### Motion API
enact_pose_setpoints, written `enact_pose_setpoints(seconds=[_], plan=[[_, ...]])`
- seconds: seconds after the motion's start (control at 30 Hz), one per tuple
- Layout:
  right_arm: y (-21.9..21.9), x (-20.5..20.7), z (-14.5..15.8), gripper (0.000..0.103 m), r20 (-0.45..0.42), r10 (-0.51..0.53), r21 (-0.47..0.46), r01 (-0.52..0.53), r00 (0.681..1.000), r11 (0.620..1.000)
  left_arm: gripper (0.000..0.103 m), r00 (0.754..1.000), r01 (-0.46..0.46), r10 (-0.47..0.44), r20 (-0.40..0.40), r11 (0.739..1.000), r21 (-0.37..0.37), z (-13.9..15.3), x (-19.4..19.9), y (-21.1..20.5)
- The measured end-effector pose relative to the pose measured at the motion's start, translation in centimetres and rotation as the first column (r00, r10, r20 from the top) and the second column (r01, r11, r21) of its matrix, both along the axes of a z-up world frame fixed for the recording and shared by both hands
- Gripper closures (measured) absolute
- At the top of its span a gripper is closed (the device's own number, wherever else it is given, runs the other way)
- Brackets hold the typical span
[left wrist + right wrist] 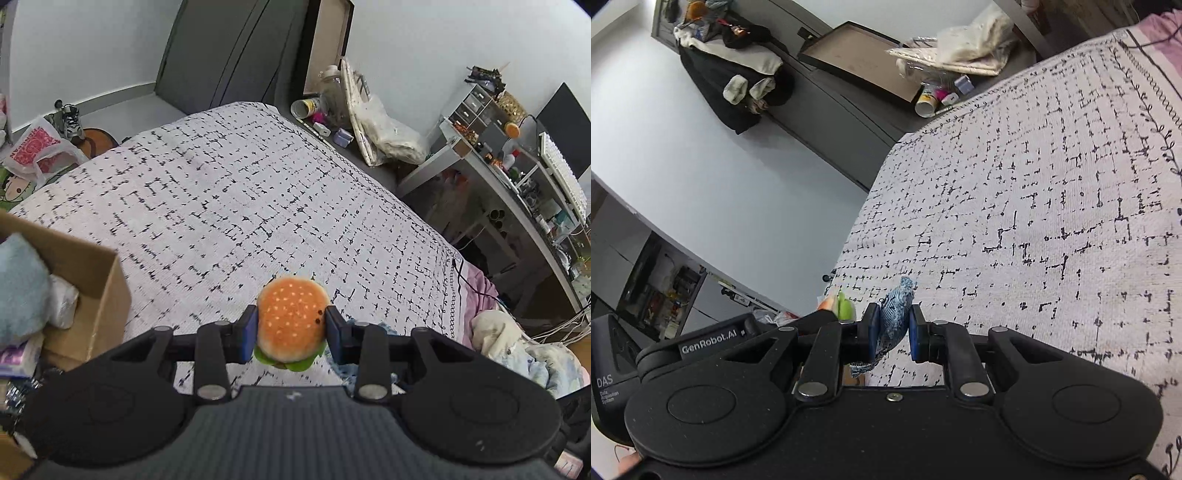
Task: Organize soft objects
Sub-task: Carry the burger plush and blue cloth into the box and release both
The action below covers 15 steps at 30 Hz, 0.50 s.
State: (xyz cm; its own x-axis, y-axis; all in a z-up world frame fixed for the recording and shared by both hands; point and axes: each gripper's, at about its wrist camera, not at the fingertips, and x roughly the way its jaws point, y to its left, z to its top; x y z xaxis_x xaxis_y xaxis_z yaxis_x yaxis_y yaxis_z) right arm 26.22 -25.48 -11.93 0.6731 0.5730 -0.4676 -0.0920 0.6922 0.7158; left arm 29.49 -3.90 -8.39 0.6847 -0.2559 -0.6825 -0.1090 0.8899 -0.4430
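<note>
Left tool [291, 334]: clenched on the plush hamburger, one blue pad pressing each side of the bun; held above the near part of the bed.
Right tool [893, 334]: clenched on the blue patterned plush, which is squeezed narrow between the two blue pads; held above the near left edge of the bed.
Bed [236, 192]: largest item in both views, covered with a white spread printed in broken black lines and a vine border along its right side.
Worktop [491, 184]: at the far right of the left wrist view, crowded with small items, a white keyboard and a dark monitor.
Cardboard box [107, 295]: open, at the near left on the bed, well left of the hamburger; it holds a light blue soft item [20, 284] and a pale one beside it.
Bedding heap [517, 343]: crumpled pale fabric at the near right corner of the bed.
Plastic bag [37, 151]: white with a pink pattern, on the floor at the far left.
Plush hamburger [293, 317]: orange bun with pale seed dots uppermost, green lettuce edge showing beneath; clear of the spread.
Blue patterned plush [895, 315]: upright in the grip, its top above the pads and a tail hanging below them.
Green and orange piece [838, 304]: just left of the right tool; identity cannot be told.
</note>
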Motion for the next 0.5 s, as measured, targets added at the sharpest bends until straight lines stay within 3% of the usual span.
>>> enact_pose_setpoints(seconds=[0.5], plan=[[2.0, -3.9, 4.1, 0.086, 0.102, 0.031, -0.055, -0.026, 0.994, 0.998, 0.066, 0.999, -0.021, 0.021, 0.043, 1.0, 0.002, 1.8, -5.4, 2.5]])
